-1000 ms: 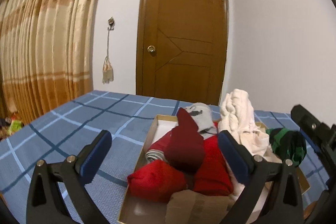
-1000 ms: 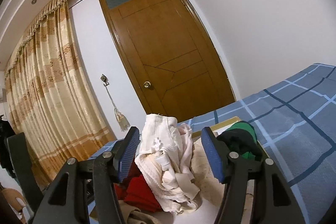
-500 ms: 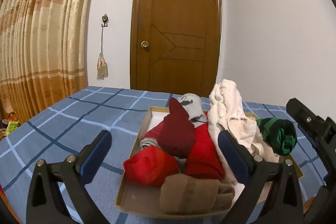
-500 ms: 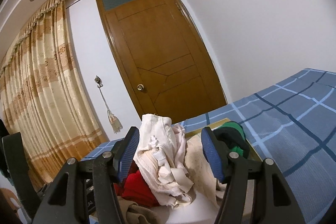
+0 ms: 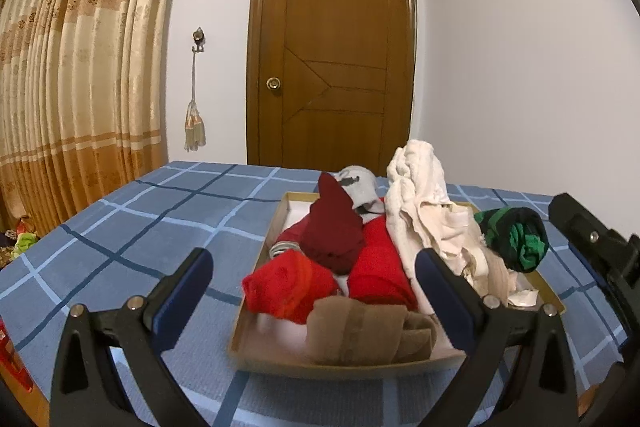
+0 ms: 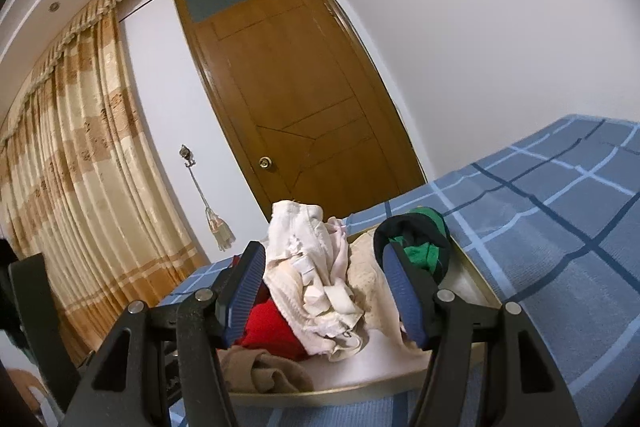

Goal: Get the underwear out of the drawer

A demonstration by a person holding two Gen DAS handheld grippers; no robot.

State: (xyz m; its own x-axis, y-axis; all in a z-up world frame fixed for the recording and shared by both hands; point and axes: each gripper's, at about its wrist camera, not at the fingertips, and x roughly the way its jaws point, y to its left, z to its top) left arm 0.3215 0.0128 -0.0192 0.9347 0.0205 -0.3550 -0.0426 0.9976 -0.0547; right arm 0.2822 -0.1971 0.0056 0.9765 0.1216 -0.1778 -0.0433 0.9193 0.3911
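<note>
The fingers of the left gripper (image 5: 314, 293) stand wide apart and hold nothing. The right gripper (image 6: 322, 291) has its jaws about half open, with a cream piece of underwear (image 6: 310, 279) standing between the pads; they do not press on it. Just ahead of both, a shallow drawer (image 5: 256, 269) rests on the blue checked bedspread (image 5: 152, 219). It holds a tan roll (image 5: 368, 333) nearest, then red pieces (image 5: 290, 285), a dark red piece (image 5: 332, 231), the cream underwear and a green and black roll (image 5: 516, 239). Beyond the bed are a brown door (image 5: 332, 59) and a gold curtain (image 5: 80, 67).
</note>
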